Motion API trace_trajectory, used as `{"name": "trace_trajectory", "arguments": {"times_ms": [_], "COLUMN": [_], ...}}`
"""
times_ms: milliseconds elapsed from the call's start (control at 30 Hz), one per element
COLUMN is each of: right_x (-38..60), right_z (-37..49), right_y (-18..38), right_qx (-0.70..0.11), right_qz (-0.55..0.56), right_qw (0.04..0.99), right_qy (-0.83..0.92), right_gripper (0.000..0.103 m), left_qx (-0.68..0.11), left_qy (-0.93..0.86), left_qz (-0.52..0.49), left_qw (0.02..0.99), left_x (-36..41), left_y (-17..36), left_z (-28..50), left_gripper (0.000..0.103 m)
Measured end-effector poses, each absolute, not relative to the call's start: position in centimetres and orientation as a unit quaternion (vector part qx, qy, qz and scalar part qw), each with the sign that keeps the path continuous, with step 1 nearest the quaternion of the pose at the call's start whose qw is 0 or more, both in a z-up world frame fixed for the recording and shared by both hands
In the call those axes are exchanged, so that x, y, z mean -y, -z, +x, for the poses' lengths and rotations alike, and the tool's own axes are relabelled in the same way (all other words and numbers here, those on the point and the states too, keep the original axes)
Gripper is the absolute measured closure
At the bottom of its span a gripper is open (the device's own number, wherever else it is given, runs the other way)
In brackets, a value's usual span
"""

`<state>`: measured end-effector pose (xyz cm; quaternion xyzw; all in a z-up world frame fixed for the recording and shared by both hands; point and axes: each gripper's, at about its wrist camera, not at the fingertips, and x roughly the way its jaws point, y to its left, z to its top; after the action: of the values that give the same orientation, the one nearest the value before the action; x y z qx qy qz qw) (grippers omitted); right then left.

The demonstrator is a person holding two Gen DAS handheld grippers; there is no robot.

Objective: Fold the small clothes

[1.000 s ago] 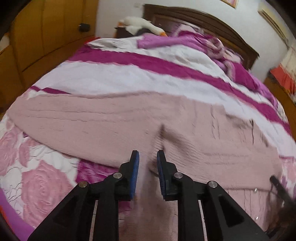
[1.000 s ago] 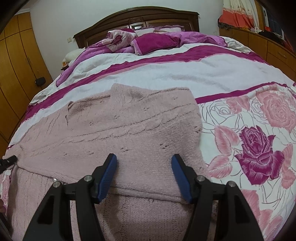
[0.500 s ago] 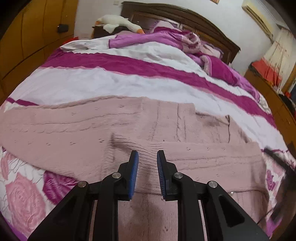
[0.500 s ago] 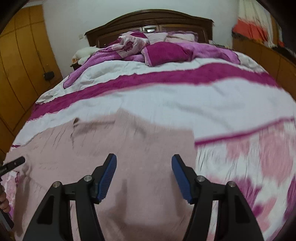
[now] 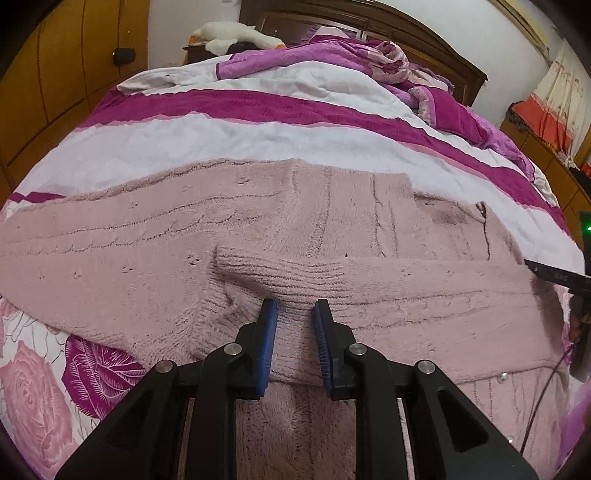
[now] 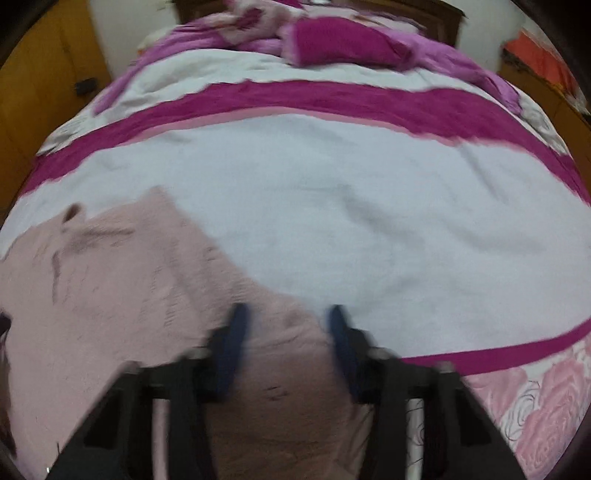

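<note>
Fingers of the left gripper (image 5: 294, 317) stand a narrow gap apart with the ribbed cuff (image 5: 280, 280) of a folded-over sleeve (image 5: 388, 295) lying between and just ahead of their blue pads; whether the pads actually nip the knit or merely straddle it cannot be told from this view; fingers of the right gripper (image 6: 286, 325) are spread wide and hold nothing, though that view is blurred. Pink knitted sweater (image 5: 155, 240) lies flat on the bedspread (image 5: 258, 140), its long axis running side to side across both views, body toward the headboard (image 5: 424, 33) and hem toward the grippers; the sleeve lies across the body along the same axis, cuff end pointing away from the right gripper. Relative to the sweater, the left gripper sits over the middle of the near edge, at the cuff; the right gripper sits at the sweater's right-hand border, one pad over knit, the other over bare bedspread. By this reading the left gripper is the nearer to the cuff; the right appears placed for the side edge.
</note>
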<state>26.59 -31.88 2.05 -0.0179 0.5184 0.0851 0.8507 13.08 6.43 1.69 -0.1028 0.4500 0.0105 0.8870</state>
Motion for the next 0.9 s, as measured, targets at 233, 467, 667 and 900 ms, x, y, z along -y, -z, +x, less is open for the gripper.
{"name": "trace_trajectory", "arguments": {"times_ms": [233, 467, 667, 900], "right_x": [31.7, 31.0, 27.9, 24.9], "right_z": [24.2, 25.4, 24.2, 21.3], "right_y": [-5.3, -2.9, -5.7, -7.6], "right_qx": [-0.460, -0.499, -0.460, -0.451], "right_qz": [-0.076, -0.107, -0.122, -0.067], "right_qw": [0.884, 0.860, 0.879, 0.888], "right_qy": [-0.014, 0.023, 0.012, -0.058], "right_gripper": [0.091, 0.078, 0.055, 0.053], "left_qx": [-0.445, -0.439, -0.437, -0.442], "left_qy": [-0.014, -0.014, -0.012, -0.012], "left_qz": [-0.104, -0.100, -0.100, -0.113], "left_qw": [0.890, 0.893, 0.894, 0.890], "left_x": [-6.5, -6.4, -6.4, -7.6], "left_y": [-1.5, -1.3, -1.5, -3.1], "left_z": [13.0, 12.8, 12.6, 11.7], "left_gripper": [0.103, 0.103, 0.103, 0.103]}}
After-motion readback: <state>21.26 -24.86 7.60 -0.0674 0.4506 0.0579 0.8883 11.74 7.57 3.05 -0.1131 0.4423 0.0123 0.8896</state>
